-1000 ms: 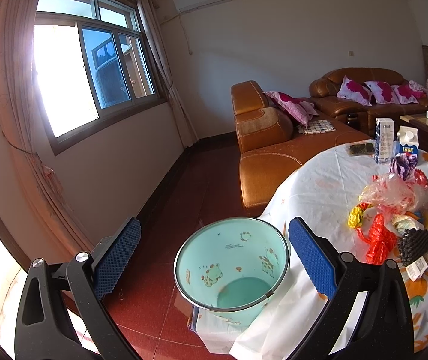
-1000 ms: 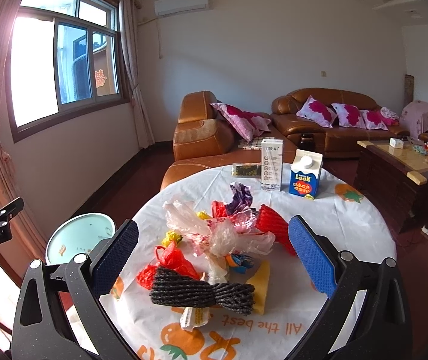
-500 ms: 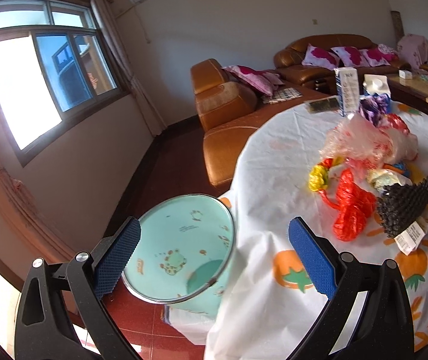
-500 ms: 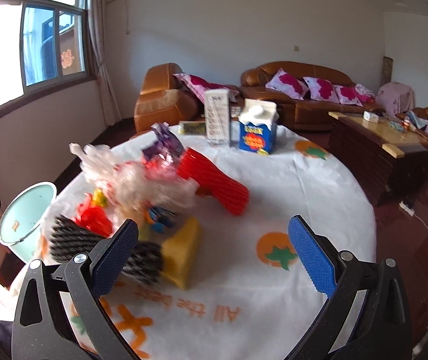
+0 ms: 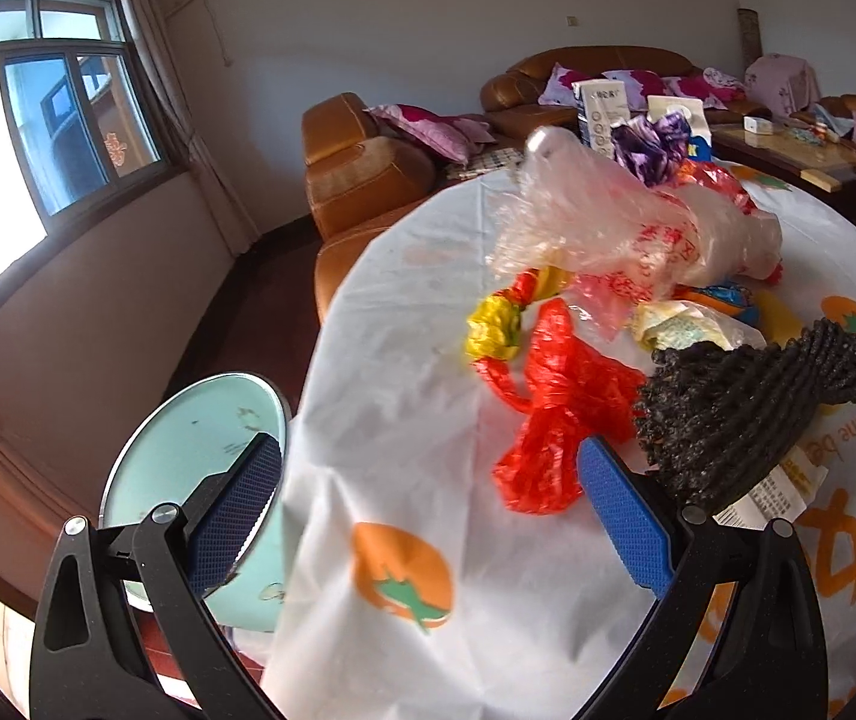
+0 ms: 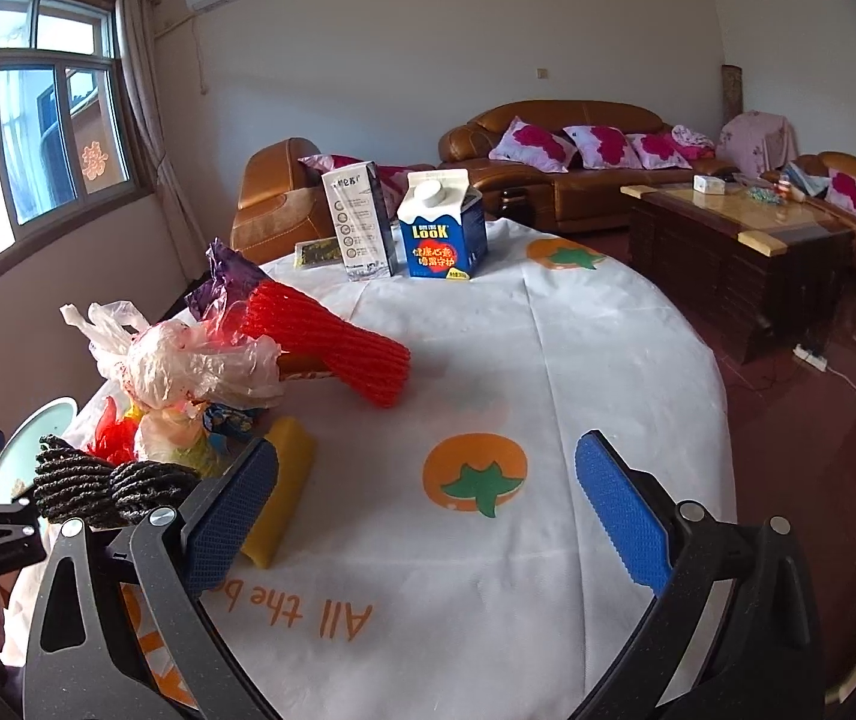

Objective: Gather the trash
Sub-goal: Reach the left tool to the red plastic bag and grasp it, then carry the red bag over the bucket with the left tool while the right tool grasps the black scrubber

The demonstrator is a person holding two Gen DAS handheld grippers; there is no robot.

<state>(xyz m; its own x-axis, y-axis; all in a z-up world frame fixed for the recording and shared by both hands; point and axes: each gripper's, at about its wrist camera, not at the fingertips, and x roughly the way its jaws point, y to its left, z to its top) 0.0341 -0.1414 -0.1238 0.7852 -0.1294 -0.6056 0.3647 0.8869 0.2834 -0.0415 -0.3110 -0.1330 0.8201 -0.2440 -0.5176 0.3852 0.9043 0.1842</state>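
Observation:
Trash is heaped on a round table with a white cloth (image 5: pixel 416 420). In the left wrist view a red plastic bag (image 5: pixel 553 414) lies just ahead of my open left gripper (image 5: pixel 428 492), beside black foam netting (image 5: pixel 745 408), a yellow wrapper (image 5: pixel 490 330) and a clear plastic bag (image 5: pixel 625 228). A mint-green bin (image 5: pixel 188 456) stands on the floor at the table's left edge. My right gripper (image 6: pixel 428 498) is open over bare cloth; red foam netting (image 6: pixel 332 342), a yellow piece (image 6: pixel 281 498), the black foam netting (image 6: pixel 98 480) and the clear plastic bag (image 6: pixel 188 366) lie to its left.
Two cartons, one white (image 6: pixel 362 222) and one blue and white (image 6: pixel 445 228), stand at the table's far side. Brown leather sofas (image 6: pixel 577 150) and a wooden coffee table (image 6: pixel 739 252) fill the room behind. A window (image 5: pixel 38 150) is on the left wall.
The left gripper has swung right from over the bin toward the trash on the table. The right gripper has moved right, so the trash pile now lies to its left.

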